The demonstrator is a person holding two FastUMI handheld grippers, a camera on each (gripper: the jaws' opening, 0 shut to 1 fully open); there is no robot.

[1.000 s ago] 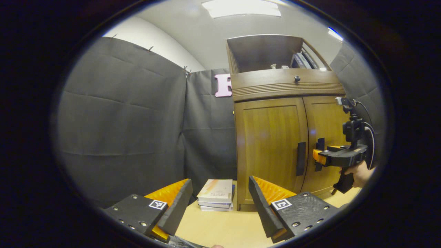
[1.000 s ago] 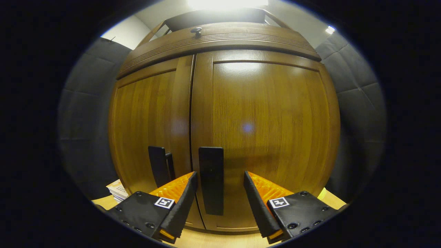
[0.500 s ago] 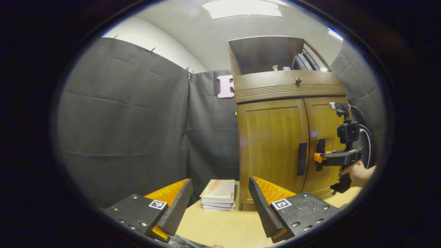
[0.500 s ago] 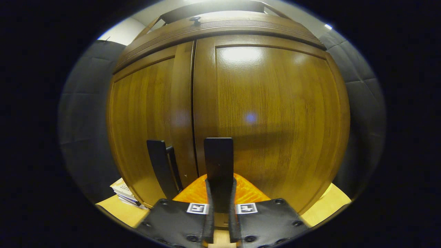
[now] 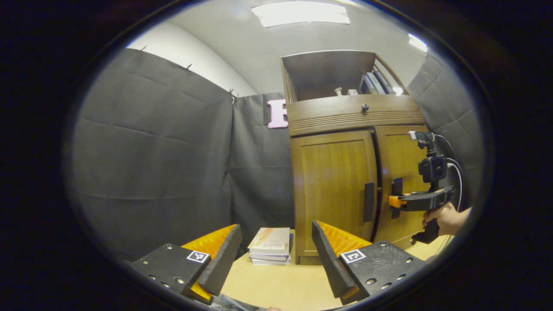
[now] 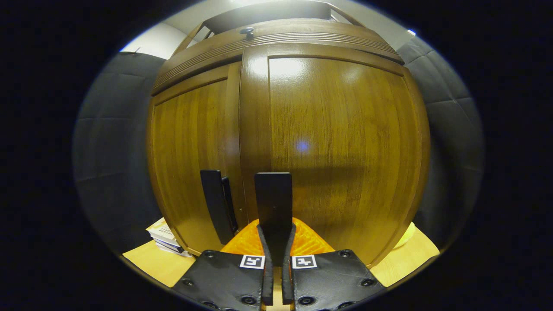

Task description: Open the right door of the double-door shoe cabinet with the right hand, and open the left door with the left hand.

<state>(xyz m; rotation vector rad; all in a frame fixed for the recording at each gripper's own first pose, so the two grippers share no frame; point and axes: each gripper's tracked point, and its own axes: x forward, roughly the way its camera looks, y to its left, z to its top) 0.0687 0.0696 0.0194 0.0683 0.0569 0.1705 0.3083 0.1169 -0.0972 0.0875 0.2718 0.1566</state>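
The right gripper (image 6: 273, 242) had its jaws pinched on the black handle (image 6: 273, 203) of the shoe cabinet's right door (image 6: 341, 147), which stood slightly ajar, its edge forward of the left door (image 6: 194, 147). In the left gripper view a hand (image 5: 447, 218) held that gripper at the handle. The left gripper (image 5: 276, 255) hovered over the table (image 5: 276, 285) with jaws spread, well apart from the cabinet (image 5: 345, 172). A stack of books (image 5: 270, 246) lay just left of the cabinet.

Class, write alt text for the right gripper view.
The right gripper is shut on the black handle of the cabinet's right door, which stands slightly ajar. The left door is closed beside it.
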